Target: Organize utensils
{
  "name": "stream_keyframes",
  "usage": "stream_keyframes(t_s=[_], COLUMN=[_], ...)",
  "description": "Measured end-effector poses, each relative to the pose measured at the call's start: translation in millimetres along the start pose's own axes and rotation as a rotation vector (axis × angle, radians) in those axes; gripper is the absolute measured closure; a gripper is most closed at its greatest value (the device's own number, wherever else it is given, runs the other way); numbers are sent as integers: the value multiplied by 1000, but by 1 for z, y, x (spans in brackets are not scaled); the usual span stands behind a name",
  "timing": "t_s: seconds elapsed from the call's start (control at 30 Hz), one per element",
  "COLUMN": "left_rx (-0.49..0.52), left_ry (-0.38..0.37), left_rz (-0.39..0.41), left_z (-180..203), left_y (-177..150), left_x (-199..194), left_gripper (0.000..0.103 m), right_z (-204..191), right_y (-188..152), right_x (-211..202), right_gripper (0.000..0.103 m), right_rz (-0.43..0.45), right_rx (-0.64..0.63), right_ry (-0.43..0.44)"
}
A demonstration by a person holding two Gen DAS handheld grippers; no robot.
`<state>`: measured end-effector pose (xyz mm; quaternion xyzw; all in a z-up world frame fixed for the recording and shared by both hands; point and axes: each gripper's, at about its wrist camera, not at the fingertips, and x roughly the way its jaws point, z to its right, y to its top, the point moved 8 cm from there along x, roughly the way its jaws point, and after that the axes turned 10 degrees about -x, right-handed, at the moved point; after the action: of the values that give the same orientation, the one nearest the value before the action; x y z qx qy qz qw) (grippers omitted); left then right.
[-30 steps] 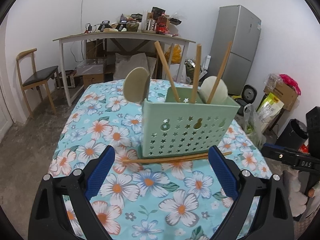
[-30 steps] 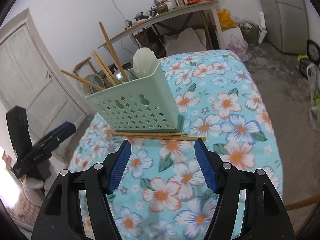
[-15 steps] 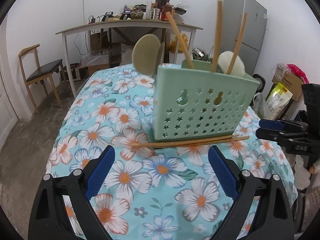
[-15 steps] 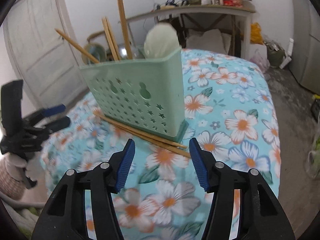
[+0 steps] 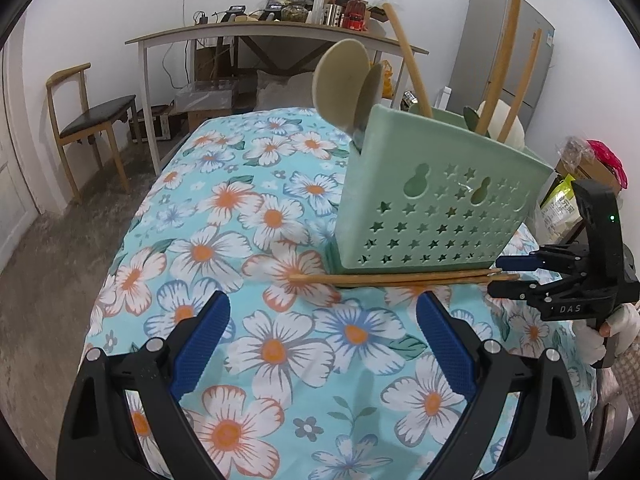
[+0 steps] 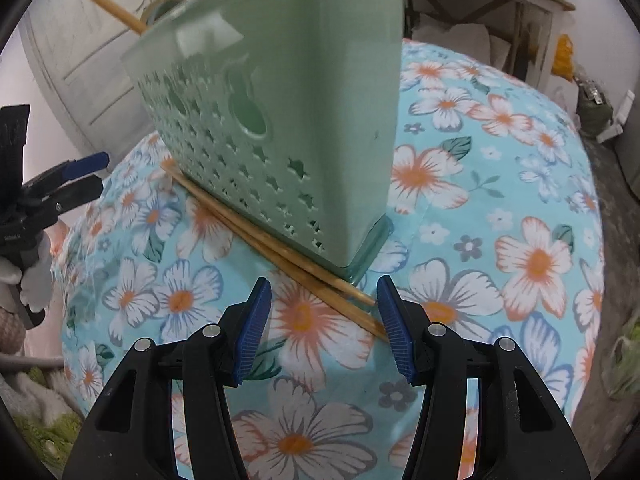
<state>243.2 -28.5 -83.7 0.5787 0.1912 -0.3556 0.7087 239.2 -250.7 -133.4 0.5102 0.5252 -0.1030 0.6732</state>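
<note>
A green perforated utensil caddy (image 5: 432, 208) stands on the floral tablecloth (image 5: 240, 240), holding beige spoons (image 5: 340, 80) and several upright chopsticks (image 5: 408, 60). Two loose chopsticks (image 5: 400, 279) lie flat on the cloth against its base. In the right wrist view the caddy (image 6: 288, 120) fills the top, and the near ends of the loose chopsticks (image 6: 320, 284) lie between my right gripper's open fingers. My right gripper (image 6: 324, 332) is empty, close above them. My left gripper (image 5: 320, 348) is open and empty, short of the chopsticks. The right gripper (image 5: 516, 276) also shows at the left view's right edge.
A wooden chair (image 5: 88, 120) and a cluttered long table (image 5: 272, 36) stand behind the floral table. A grey fridge (image 5: 500, 52) is at the back right, bags (image 5: 568, 200) on the floor beside it. A white door (image 6: 80, 60) is behind the caddy.
My right gripper has moved in close to the caddy's corner, and its fingers have narrowed around the loose chopstick ends. My left gripper has moved closer and to the left of the caddy.
</note>
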Motion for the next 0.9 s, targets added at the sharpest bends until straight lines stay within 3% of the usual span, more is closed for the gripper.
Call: stream_keyframes(t_s=[0.33, 0.7, 0.9], left_rx=[-26, -52, -39], left_ry=[-1, -9, -43], left_rz=[3, 15, 26], left_z=[-6, -15, -11], left_y=[0, 1, -1], left_x=[-2, -11, -20], left_gripper=[11, 11, 11], right_z=[-38, -131, -103], right_y=[-1, -18, -17], right_x=[1, -17, -42], right_gripper=[51, 51, 51], right_rz=[-25, -21, 79], right_rx=[-52, -136, 65], right_ry=[96, 230, 174])
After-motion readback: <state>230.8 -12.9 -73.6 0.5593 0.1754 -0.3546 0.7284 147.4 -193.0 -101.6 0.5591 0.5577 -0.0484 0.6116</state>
